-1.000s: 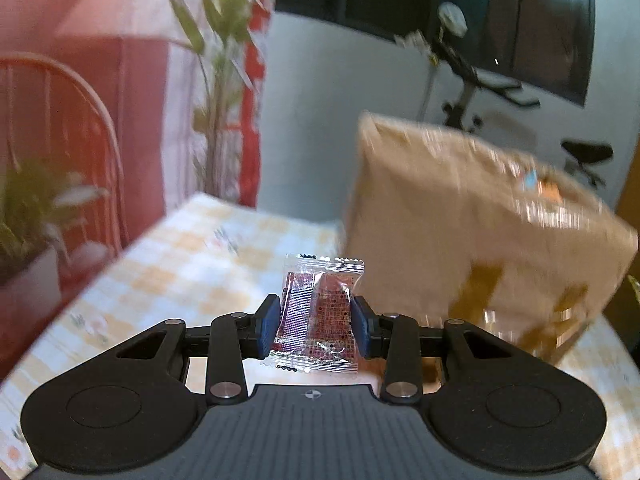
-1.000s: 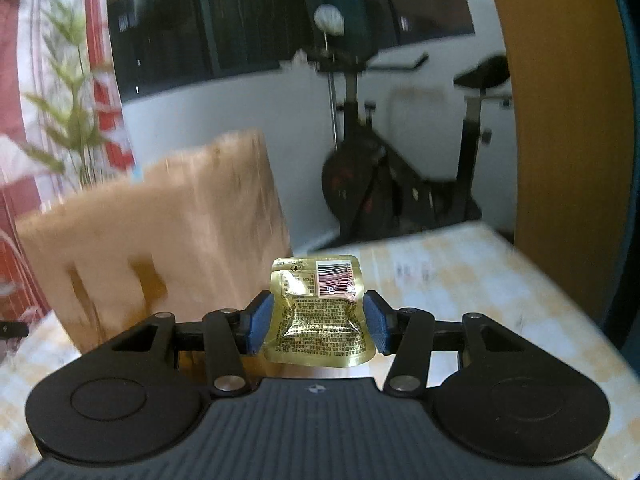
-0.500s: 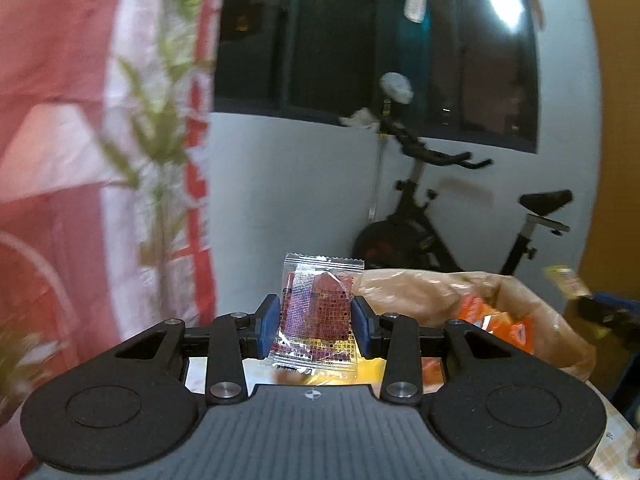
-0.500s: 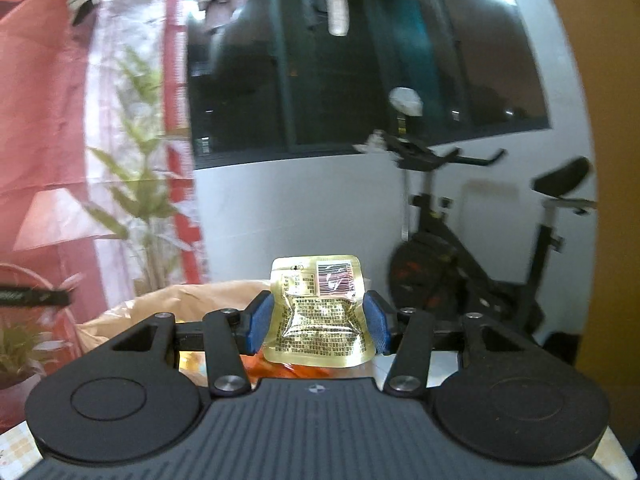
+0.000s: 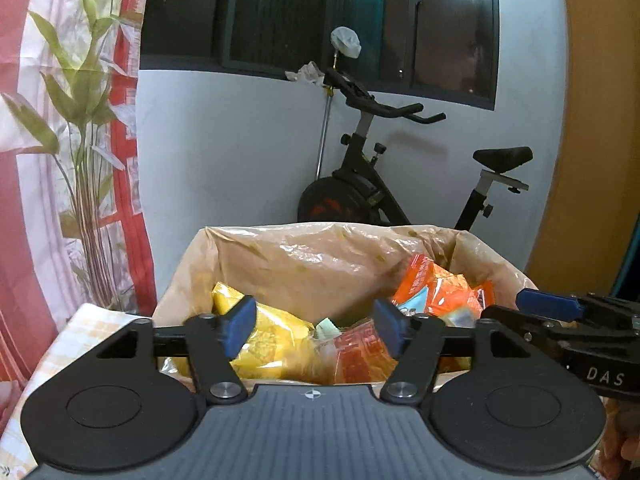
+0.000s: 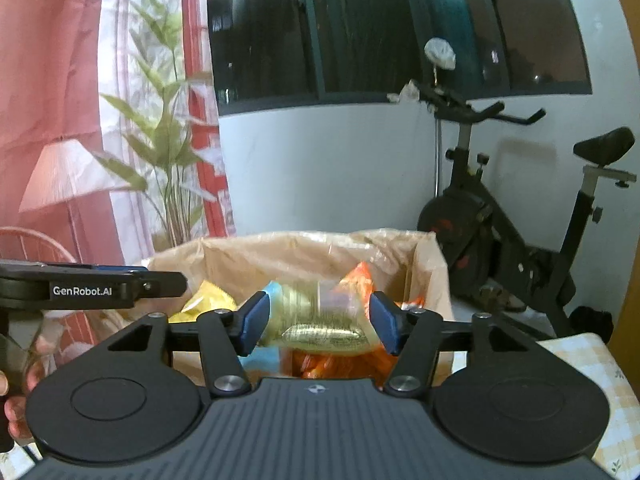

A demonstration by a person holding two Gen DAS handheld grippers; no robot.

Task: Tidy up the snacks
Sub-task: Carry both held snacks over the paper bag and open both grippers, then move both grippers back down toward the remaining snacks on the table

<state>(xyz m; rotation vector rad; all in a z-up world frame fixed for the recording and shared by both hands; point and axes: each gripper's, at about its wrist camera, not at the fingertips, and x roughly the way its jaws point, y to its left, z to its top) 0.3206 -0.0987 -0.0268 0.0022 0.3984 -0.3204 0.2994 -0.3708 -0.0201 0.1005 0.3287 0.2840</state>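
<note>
An open brown paper bag (image 5: pixel 320 264) lined with clear plastic holds several snack packets, yellow (image 5: pixel 276 344) and orange (image 5: pixel 436 292). My left gripper (image 5: pixel 314 330) hovers over the bag's near rim, its jaws opening with nothing pressed between them. A red sachet (image 5: pixel 360 354) lies loose in the bag just below them. My right gripper (image 6: pixel 320 322) hangs over the same bag (image 6: pixel 432 272), jaws opening. The gold packet (image 6: pixel 324 332) is a blur dropping between the pads, free of both. Each gripper shows at the edge of the other's view: right (image 5: pixel 552 308), left (image 6: pixel 168 280).
The bag stands on a table with a yellow checked cloth (image 6: pixel 592 364). Behind it are a white wall, dark windows and an exercise bike (image 5: pixel 368 184). A tall green plant (image 5: pixel 80 152) and red curtain fill the left. A person's fingers (image 6: pixel 16 412) hold the left gripper's handle.
Both grippers rose and moved in over the bag's mouth. Both sets of jaws spread apart. The red sachet left the left gripper and the gold packet is slipping out of the right one.
</note>
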